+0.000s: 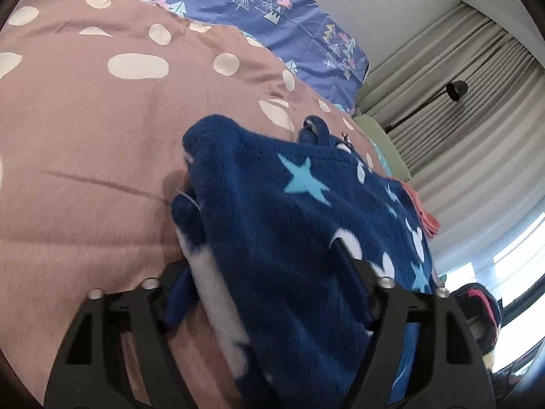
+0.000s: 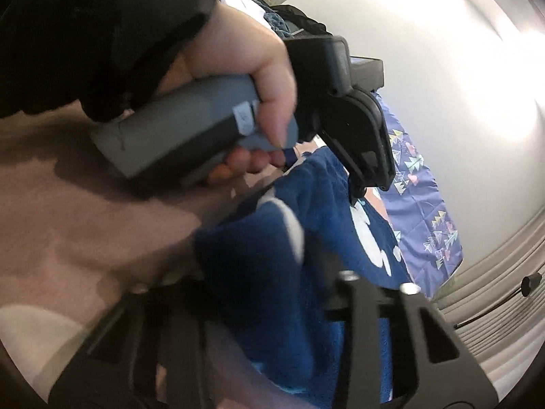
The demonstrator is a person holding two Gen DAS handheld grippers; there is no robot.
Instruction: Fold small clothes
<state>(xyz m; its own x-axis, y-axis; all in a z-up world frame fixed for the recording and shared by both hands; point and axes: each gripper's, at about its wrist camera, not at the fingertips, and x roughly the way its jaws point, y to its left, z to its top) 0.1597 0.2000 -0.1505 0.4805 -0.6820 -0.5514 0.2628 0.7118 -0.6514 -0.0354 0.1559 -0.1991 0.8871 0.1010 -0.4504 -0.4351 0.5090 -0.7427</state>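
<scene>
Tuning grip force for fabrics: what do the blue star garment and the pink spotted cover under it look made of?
Blue star garment: looks like plush fleece, matte, with fuzzy nap and soft blurred edges on its printed stars; probably synthetic, compressible. Pink spotted cover: smooth woven cloth, likely cotton or a blend, matte, with fine weave texture and shallow creases; looks padded underneath, though that can't be confirmed.

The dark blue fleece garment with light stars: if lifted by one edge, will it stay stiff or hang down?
Probably it hangs: the dark blue fleece garment already bunches and drapes between the grippers. Its fuzzy pile likely resists slipping. It looks light, resting on the pink dotted bedcover.
</scene>
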